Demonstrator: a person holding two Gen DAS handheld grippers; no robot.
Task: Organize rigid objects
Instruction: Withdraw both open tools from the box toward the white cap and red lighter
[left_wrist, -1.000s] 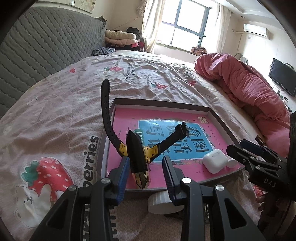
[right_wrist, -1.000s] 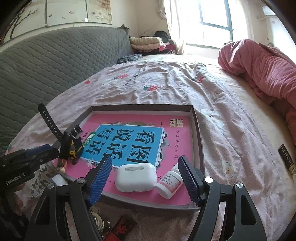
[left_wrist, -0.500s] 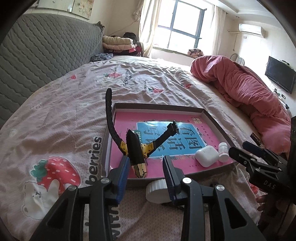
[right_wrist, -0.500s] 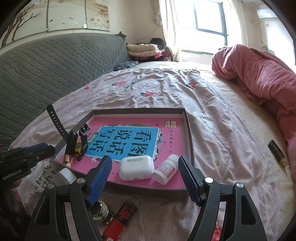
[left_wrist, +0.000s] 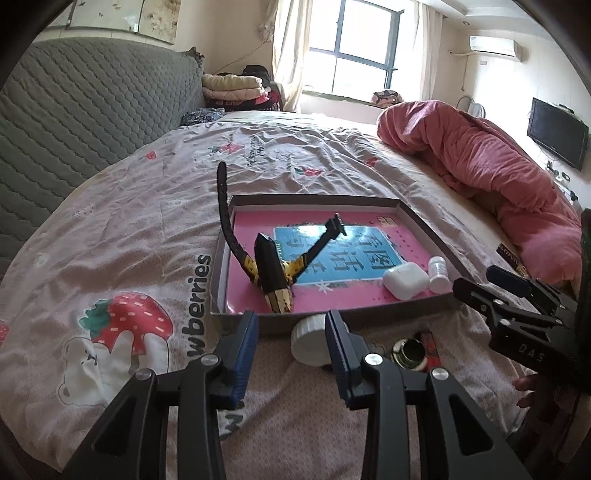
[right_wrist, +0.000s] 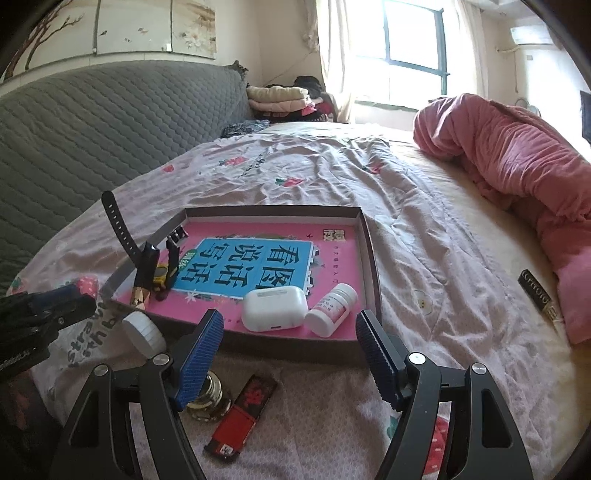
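Both tools hover released over the bed: left tool (left_wrist: 291, 332) with nothing between its blue pads, right tool (right_wrist: 290, 341) spread wide. In the shallow brown cardboard tray (right_wrist: 369, 258), the black-and-yellow wristwatch (left_wrist: 271, 273) sits near-left; white earbud case (right_wrist: 275, 308) and small white pill bottle (right_wrist: 330, 308) touch near-right.
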